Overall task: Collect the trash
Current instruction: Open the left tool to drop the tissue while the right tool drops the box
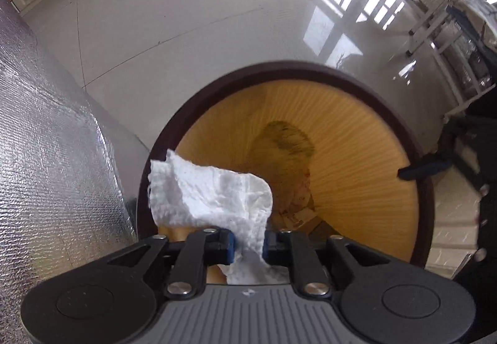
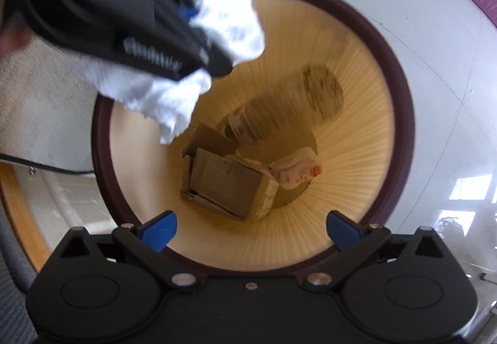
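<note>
Trash bin, a round ribbed yellow container with a dark rim, fills both wrist views and stands on a glossy white floor. A silver quilted cover rises at nine o'clock in the left wrist view, and white-framed furniture stands well apart at two o'clock.

Down in the bin lie a flattened cardboard box, a dark-capped bottle leaning on the wall at one o'clock, and a crumpled red-and-white wrapper at three o'clock from the box.

The crumpled white tissue hangs over the bin's mouth, near the rim at eight o'clock in the left wrist view, pinched by the left gripper, whose blue-padded fingers are pressed together on it. The right gripper hovers over the opening at six o'clock, its fingers spread wide and holding nothing.

The step in hand appears to be the drop: the next move calls only for the left fingers to part so the tissue falls inside, though its trailing edge sits close to the rim and could snag there.

The left gripper is motion-blurred in the right wrist view, the labels on the bottle and wrapper cannot be read, and the lower part of the tissue is hidden behind the fingers.
</note>
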Action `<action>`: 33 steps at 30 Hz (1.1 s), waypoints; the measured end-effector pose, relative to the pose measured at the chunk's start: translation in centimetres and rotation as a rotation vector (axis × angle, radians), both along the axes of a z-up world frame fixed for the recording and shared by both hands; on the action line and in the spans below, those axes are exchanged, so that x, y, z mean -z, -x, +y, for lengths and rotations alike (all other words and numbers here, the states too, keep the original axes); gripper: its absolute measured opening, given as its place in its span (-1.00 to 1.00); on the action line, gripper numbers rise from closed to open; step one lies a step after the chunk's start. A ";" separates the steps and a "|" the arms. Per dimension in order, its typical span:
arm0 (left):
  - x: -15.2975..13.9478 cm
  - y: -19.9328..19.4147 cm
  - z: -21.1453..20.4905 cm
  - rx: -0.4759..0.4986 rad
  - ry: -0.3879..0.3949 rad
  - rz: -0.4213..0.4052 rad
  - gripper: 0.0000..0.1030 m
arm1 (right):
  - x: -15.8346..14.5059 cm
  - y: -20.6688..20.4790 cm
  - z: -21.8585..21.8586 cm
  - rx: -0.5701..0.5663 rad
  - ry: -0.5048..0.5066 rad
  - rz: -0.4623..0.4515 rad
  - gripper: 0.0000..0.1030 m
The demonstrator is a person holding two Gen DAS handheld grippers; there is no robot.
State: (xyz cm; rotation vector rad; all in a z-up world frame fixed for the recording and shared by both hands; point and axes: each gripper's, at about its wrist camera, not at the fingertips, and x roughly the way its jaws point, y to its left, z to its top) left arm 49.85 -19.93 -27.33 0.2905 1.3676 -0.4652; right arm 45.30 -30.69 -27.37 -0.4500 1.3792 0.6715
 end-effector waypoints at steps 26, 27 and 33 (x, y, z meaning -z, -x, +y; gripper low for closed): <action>-1.9 0.8 0.6 -0.036 -0.009 -0.020 -0.17 | -1.5 -0.2 -3.0 0.166 -0.171 -0.044 0.69; -2.3 0.9 0.7 -0.041 -0.006 -0.027 -0.07 | -1.9 -0.2 -3.3 0.182 -0.174 -0.052 0.72; -4.9 2.5 1.4 -0.080 0.028 -0.091 0.69 | -4.2 0.4 -4.9 0.248 -0.194 -0.104 0.90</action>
